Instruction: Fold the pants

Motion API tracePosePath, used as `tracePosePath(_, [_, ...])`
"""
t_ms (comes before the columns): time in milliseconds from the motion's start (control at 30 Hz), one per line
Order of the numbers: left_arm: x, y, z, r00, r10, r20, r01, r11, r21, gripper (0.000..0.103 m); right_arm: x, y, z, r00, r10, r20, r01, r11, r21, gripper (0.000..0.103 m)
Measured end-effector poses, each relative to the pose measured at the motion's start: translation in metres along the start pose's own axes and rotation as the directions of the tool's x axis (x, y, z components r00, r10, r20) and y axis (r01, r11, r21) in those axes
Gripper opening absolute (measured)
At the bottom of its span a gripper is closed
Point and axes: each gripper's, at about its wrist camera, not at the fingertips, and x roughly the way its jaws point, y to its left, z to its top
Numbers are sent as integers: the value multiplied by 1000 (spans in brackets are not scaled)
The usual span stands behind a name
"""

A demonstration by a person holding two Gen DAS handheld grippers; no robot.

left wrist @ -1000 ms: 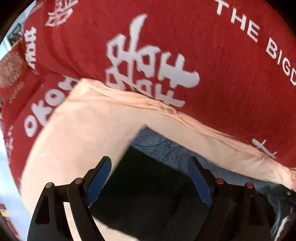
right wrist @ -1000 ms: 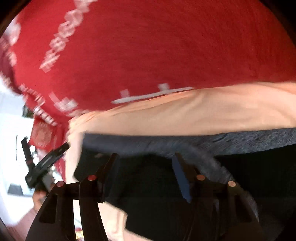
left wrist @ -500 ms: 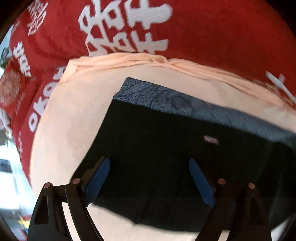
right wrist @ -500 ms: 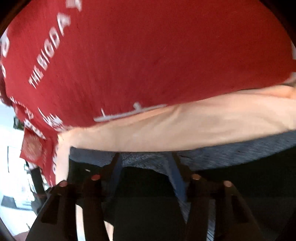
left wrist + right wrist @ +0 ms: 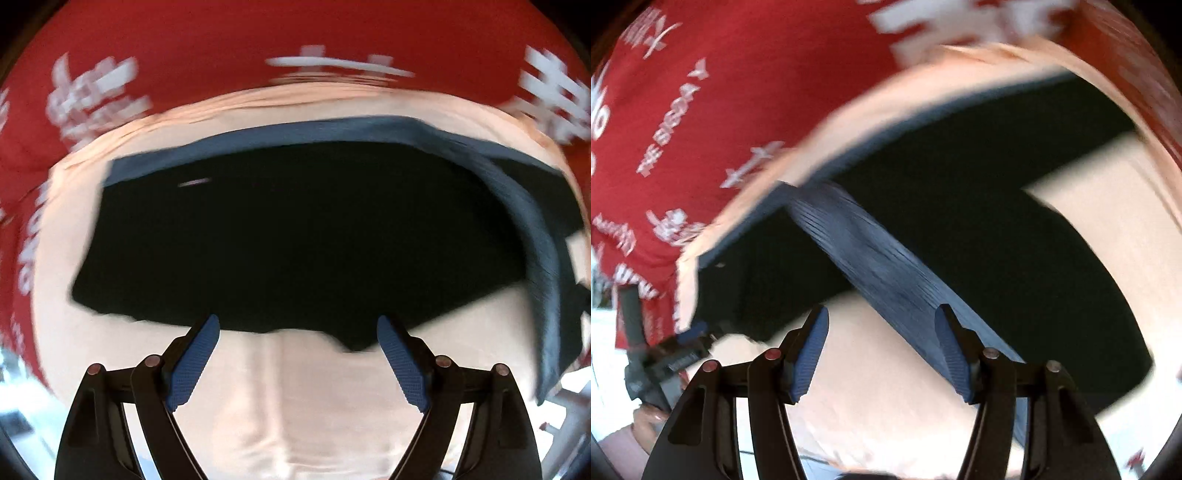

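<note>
- The left gripper (image 5: 297, 334) had its blue-padded fingers (image 5: 194, 363) spread wide, with nothing between them.
- The pants (image 5: 288, 236), dark with a blue-grey ribbed waistband (image 5: 532, 221), lay flat just beyond the tips of the left fingers; their near edge ran across just ahead of both pads, and whether it touched them could not be told.
- The waistband curved down to the right of the right-hand finger in the left wrist view.
- Under the pants and beneath the fingers lay a peach cloth (image 5: 295, 406), and beyond it, farther ahead, a red cloth (image 5: 221, 40) with white lettering.
- The right gripper (image 5: 882, 321) likewise stood with its fingers (image 5: 809, 354) parted and empty.
- In the right wrist view the pants (image 5: 1015, 229) stretched ahead and to the right of the fingers, and the ribbed waistband (image 5: 886, 266) ran diagonally from ahead-left down behind the right-hand finger.
- The peach cloth (image 5: 879, 398) showed between and below the right fingers, and the red cloth (image 5: 757, 92) lay ahead to the left.
- Off to the left of the right fingers, the left gripper (image 5: 690, 332) was visible near the edge of the pants, with a hand (image 5: 642, 421) below it; the view was blurred there.
</note>
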Motion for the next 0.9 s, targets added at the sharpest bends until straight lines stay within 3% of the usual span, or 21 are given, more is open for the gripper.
tracePosePath(200, [-10, -78, -3, 986, -166, 19, 161, 973, 164, 88, -36, -76, -76, 992, -128, 21, 123, 977, 173, 64])
tracePosePath(433, [-12, -160, -9, 954, -299, -31, 298, 925, 235, 88, -35, -131, -118, 991, -134, 17, 122, 941, 314, 64])
tracePosePath(667, [20, -213, -11, 953, -292, -85, 304, 911, 279, 88, -18, -157, -117, 998, 53, 27, -58, 957, 283, 63])
tracePosePath(767, [28, -233, -12, 945, -309, -107, 326, 908, 261, 88, -8, -150, -111, 993, 115, 30, -119, 954, 274, 44])
tracePosePath(833, [31, -244, -11, 941, -316, -120, 337, 906, 255, 88, -6, -153, -108, 990, 143, 19, -142, 944, 296, 11])
tracePosePath(900, [34, -250, -9, 939, -318, -127, 341, 907, 247, 72, -10, -155, -103, 989, 150, 3, -144, 939, 313, 5])
